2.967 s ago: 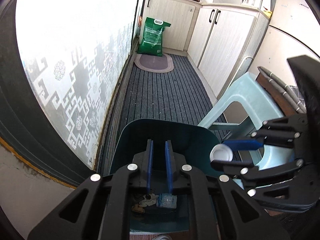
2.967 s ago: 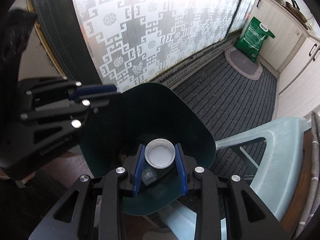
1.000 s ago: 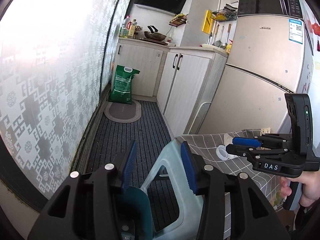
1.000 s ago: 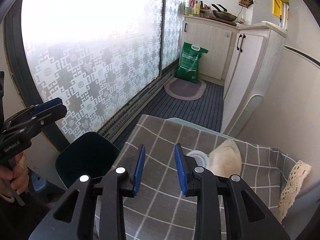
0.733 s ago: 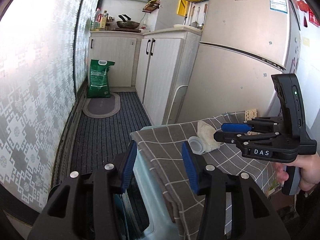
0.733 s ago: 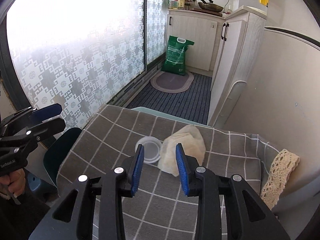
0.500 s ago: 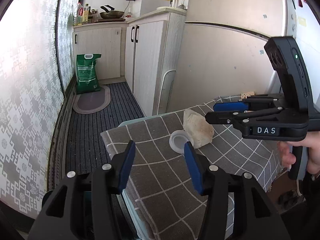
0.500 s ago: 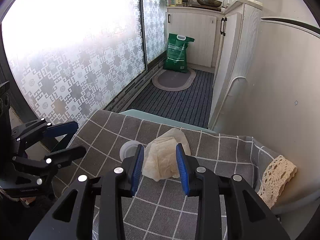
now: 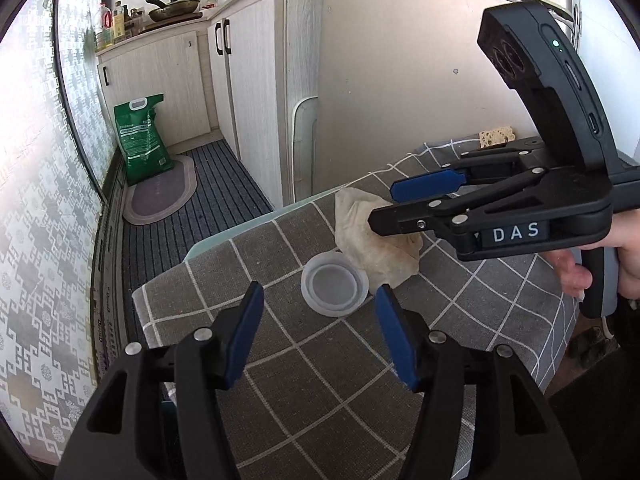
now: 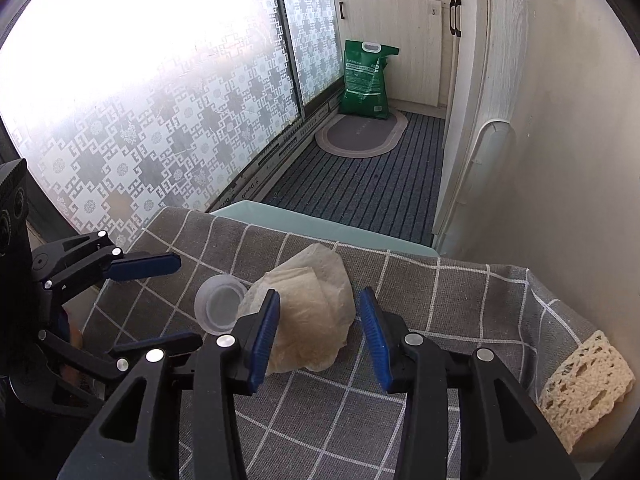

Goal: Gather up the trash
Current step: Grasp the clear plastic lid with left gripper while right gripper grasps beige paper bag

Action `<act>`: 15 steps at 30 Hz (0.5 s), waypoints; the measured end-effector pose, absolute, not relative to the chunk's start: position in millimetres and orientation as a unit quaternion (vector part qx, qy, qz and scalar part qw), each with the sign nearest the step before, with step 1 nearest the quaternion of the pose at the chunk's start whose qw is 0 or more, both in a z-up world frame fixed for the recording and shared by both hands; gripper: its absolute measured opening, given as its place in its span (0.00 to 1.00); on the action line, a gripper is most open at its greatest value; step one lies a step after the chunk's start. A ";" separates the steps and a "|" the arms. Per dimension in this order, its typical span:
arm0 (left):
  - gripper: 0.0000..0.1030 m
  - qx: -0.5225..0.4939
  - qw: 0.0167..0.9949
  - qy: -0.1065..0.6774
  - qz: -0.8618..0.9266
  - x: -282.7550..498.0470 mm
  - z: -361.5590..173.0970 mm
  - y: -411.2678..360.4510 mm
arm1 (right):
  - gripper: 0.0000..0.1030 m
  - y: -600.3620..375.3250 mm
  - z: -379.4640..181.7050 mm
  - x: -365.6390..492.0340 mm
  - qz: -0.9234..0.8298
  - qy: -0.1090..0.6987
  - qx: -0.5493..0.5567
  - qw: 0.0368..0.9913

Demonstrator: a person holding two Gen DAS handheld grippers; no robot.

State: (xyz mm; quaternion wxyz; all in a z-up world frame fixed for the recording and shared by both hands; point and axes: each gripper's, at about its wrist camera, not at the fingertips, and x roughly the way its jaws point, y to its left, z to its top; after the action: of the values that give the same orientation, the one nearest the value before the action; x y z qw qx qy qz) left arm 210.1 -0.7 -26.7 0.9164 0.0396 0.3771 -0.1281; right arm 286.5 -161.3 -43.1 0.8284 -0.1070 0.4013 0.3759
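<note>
Left wrist view: the left tool (image 9: 318, 336), jaws just widening and empty, frames a round translucent plastic lid (image 9: 334, 288) lying flat, rim up, on the grey checked cloth-covered counter (image 9: 304, 376), touching a crumpled beige paper wrapper (image 9: 370, 240).

Right wrist view: the right tool (image 10: 320, 336), released and just widening, straddles the wrapper without touching it; its long axis runs away from the camera.

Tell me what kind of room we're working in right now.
Most likely a small home kitchen: a frying pan and bottles sit on a counter over white cabinets, beside what looks like a fridge.

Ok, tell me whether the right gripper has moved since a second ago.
Yes. The right gripper has closed in on the crumpled wrapper, with the green bag farther off; its jaws have been opening.
</note>
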 end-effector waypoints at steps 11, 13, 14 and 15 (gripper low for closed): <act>0.63 0.079 0.895 0.420 -0.129 228.4 -32.5 -13.5 | 0.16 -161.1 -45.4 292.8 0.376 0.399 -0.124 0.827; 0.63 0.086 0.891 0.428 -0.122 232.6 -35.6 -14.1 | 0.08 -162.9 -46.5 293.1 0.376 0.398 -0.127 0.827; 0.63 0.095 0.888 0.434 -0.116 234.6 -38.5 -15.5 | 0.06 -163.7 -47.3 292.8 0.377 0.396 -0.129 0.828; 0.63 0.104 0.885 0.438 -0.115 236.4 -40.2 -17.4 | 0.02 -164.7 -47.6 292.5 0.377 0.395 -0.129 0.828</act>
State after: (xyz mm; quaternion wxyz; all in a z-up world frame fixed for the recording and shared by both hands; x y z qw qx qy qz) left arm 236.4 -17.4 -40.2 0.8854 0.1035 0.4383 -0.1148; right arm 292.5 -164.7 -47.6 0.8279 -0.1287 0.3945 0.3773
